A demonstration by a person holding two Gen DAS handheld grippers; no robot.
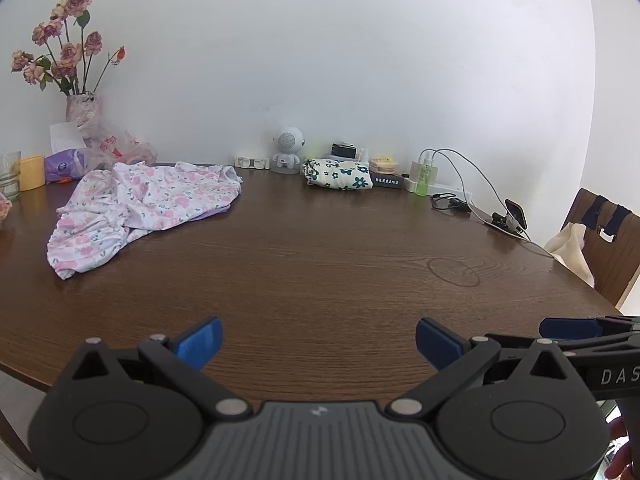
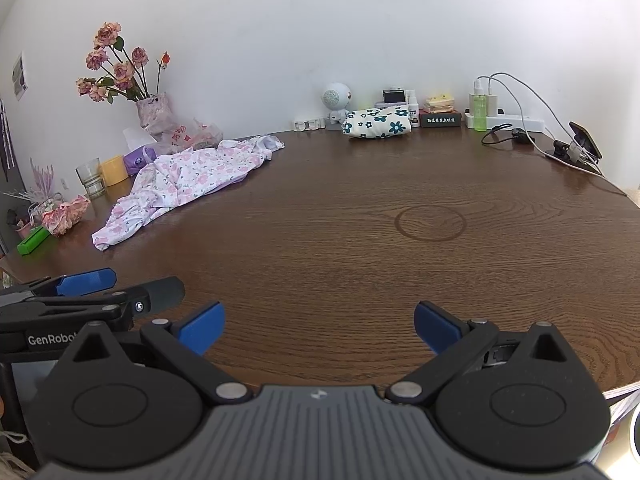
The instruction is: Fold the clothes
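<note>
A crumpled white garment with pink flowers (image 1: 140,208) (image 2: 188,180) lies unfolded at the far left of the brown wooden table (image 1: 320,248) (image 2: 360,220). A folded white cloth with dark green flowers (image 1: 338,174) (image 2: 376,122) rests at the back by the wall. My left gripper (image 1: 319,342) hangs open over the near table edge, nothing between its blue pads. My right gripper (image 2: 318,326) is open too and empty, also low over the near edge. Each gripper shows at the side of the other's view. Both garments are far from both grippers.
A vase of dried roses (image 1: 82,110), a plastic bag, a yellow cup (image 1: 31,172) and a glass (image 2: 91,178) crowd the back left. A small white robot figure (image 1: 286,150), a power strip with cables (image 2: 516,122) and a clipped phone (image 2: 582,144) line the back right. A chair (image 1: 604,240) stands at right.
</note>
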